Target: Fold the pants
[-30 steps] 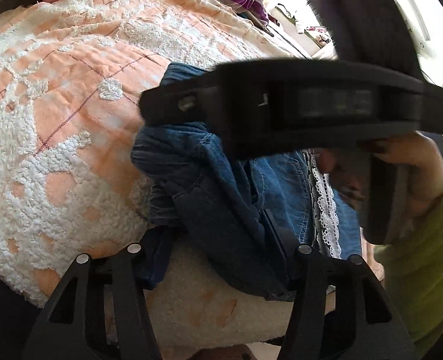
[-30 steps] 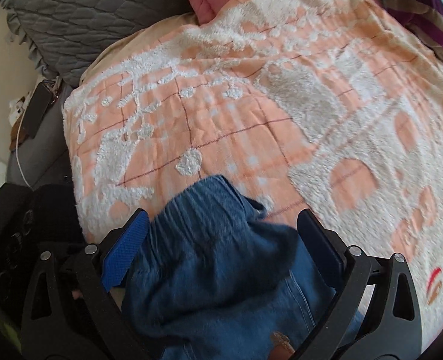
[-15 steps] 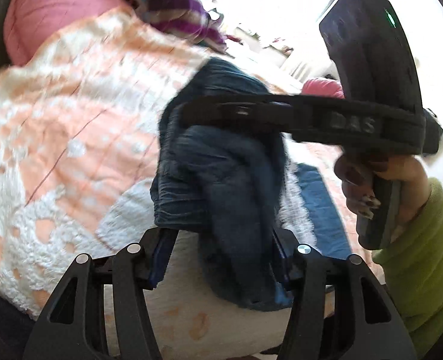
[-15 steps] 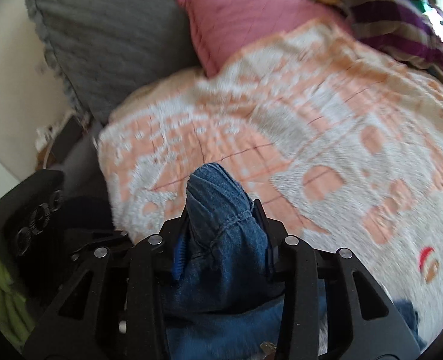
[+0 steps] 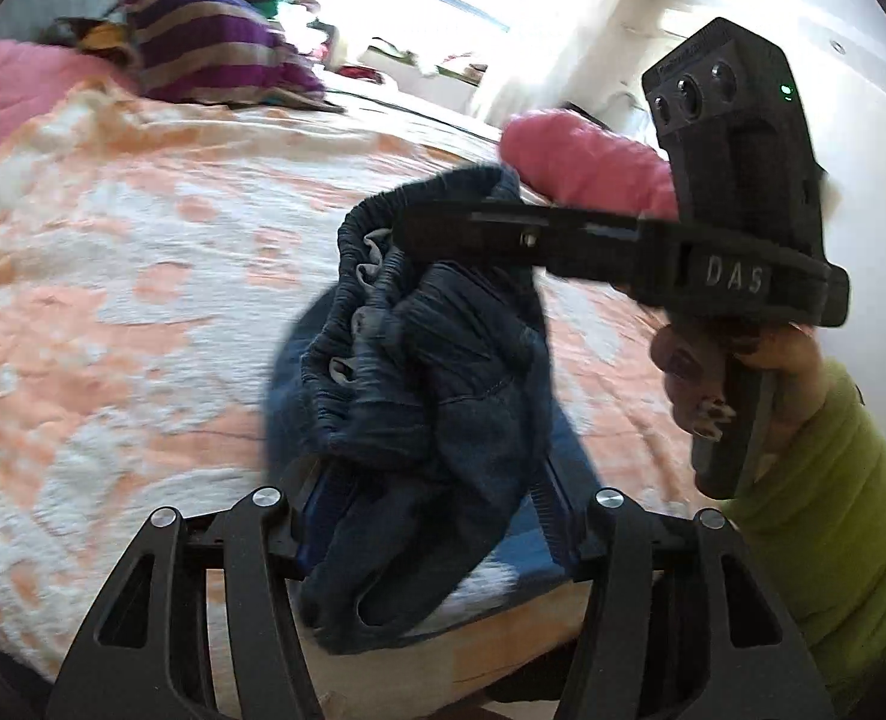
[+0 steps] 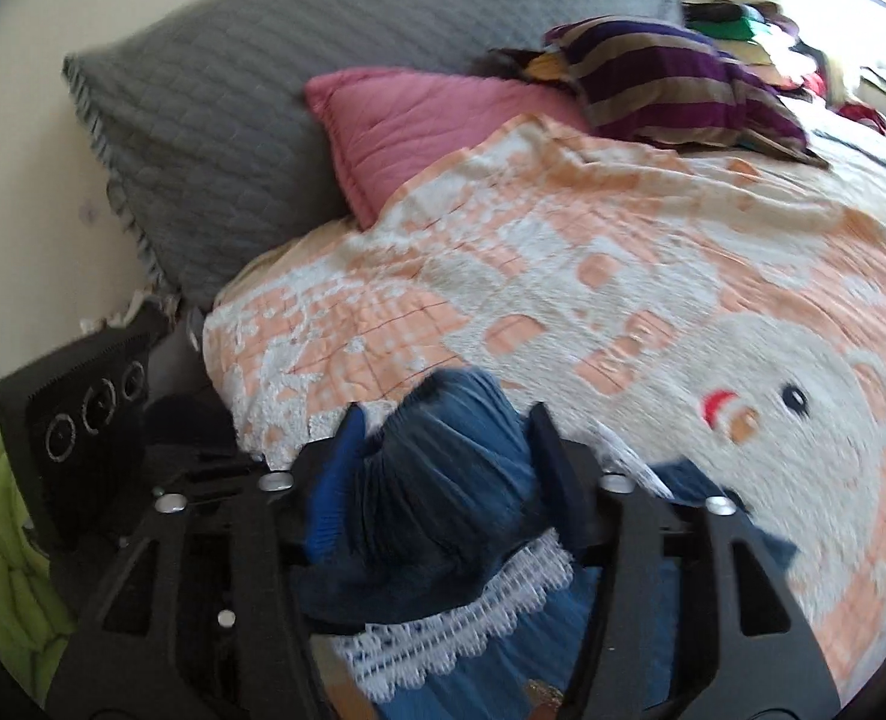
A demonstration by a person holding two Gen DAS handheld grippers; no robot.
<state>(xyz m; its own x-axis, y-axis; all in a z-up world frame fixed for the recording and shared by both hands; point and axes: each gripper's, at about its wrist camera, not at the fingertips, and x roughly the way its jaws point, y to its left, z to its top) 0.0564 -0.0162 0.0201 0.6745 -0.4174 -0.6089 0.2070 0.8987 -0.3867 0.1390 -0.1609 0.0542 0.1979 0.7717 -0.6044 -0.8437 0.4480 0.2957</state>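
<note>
Nearest, the left hand-held gripper [image 5: 428, 492] is clenched on a bunch of the denim pants [image 5: 425, 372], and the right hand-held gripper [image 6: 443, 456] is clenched on the elastic waistband part. The pants hang crumpled in the air above the near edge of the bed [image 6: 563, 276], with a white lace trim [image 6: 461, 618] below. I judge no fold is made yet; spreading flat and folding remain. Farther lie a pink pillow [image 6: 419, 120] and a grey pillow [image 6: 233, 108].

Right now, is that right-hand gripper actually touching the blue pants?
Touching. The right wrist view shows the right gripper with both fingers pressed against a bunched fold of the pants, clamped between them.
</note>
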